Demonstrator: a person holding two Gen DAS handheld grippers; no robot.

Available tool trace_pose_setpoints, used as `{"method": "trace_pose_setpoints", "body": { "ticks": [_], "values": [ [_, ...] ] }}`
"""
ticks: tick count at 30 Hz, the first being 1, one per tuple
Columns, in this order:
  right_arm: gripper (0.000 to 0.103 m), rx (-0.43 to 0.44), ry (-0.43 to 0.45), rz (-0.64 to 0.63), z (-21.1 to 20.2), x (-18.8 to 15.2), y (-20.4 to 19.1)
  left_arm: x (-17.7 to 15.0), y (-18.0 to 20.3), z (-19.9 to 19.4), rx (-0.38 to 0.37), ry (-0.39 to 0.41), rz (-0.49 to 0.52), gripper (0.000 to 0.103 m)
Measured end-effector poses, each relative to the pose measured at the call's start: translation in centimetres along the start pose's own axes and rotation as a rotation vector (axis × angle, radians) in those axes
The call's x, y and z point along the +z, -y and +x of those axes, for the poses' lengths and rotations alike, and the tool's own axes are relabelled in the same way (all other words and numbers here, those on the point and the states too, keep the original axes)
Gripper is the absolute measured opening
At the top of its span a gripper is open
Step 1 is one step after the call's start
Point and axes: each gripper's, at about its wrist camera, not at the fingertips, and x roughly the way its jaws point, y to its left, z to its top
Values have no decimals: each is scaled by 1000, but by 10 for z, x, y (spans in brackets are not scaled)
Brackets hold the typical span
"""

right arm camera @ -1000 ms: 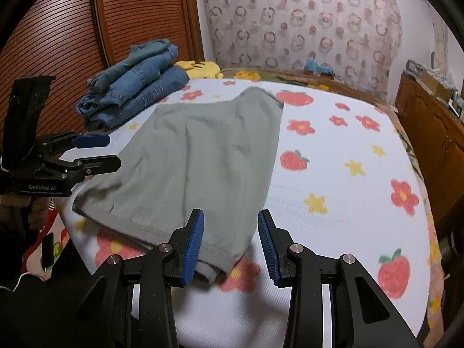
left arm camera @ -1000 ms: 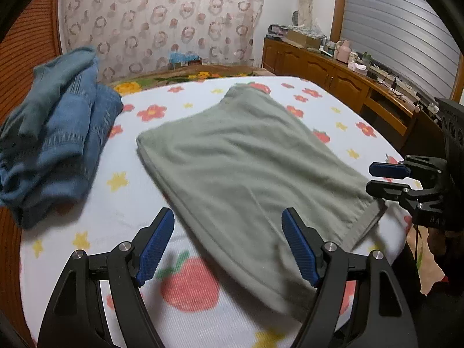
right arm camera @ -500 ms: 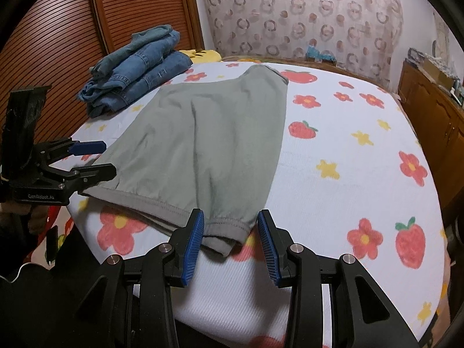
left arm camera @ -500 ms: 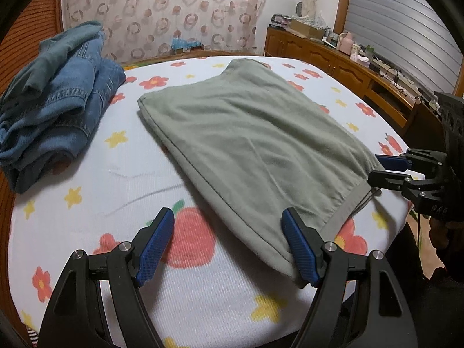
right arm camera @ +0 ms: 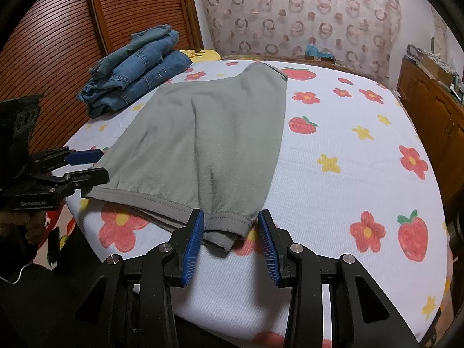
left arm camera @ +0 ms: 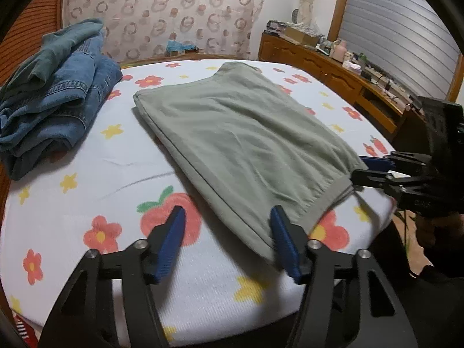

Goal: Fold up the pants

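Observation:
Grey-green pants (left arm camera: 243, 133) lie flat on the flowered bed sheet (left arm camera: 87, 179), folded lengthwise, cuffs toward me; they also show in the right wrist view (right arm camera: 203, 133). My left gripper (left arm camera: 227, 223) is open low over the sheet, its right finger at the near cuff corner. My right gripper (right arm camera: 230, 226) is open with its fingers on either side of the other cuff (right arm camera: 229, 223). Each gripper shows in the other's view, the right gripper (left arm camera: 365, 168) and the left gripper (right arm camera: 92, 165), at the cuff edge.
A pile of blue jeans (left arm camera: 55, 95) sits on the far left of the bed, also seen in the right wrist view (right arm camera: 139, 63). A wooden sideboard (left arm camera: 327, 66) with clutter runs along the right. A slatted wooden door (right arm camera: 72, 43) stands behind the bed.
Both grippers have moved forward and down to the cuff end of the pants. The left gripper's fingers have narrowed somewhat; the right gripper's have widened around the cuff.

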Motion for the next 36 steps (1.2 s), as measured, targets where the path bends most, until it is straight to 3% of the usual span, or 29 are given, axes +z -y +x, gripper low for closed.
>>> {"method": "trace_pose_setpoints", "body": {
  "ticks": [8, 23, 26, 36],
  "values": [
    [40, 25, 3, -18, 0, -3, -1, -5, 6, -4, -38, 5, -1, 41],
    [40, 16, 7, -16, 0, -2, -3, -8, 7, -1, -63, -10, -12, 39],
    [34, 24, 9, -17, 0, -2, -3, -9, 7, -2, -86, -12, -21, 34],
    [24, 27, 10, -21, 0, 0, -3, -10, 12, -2, -102, -22, -1, 34]
  ]
}}
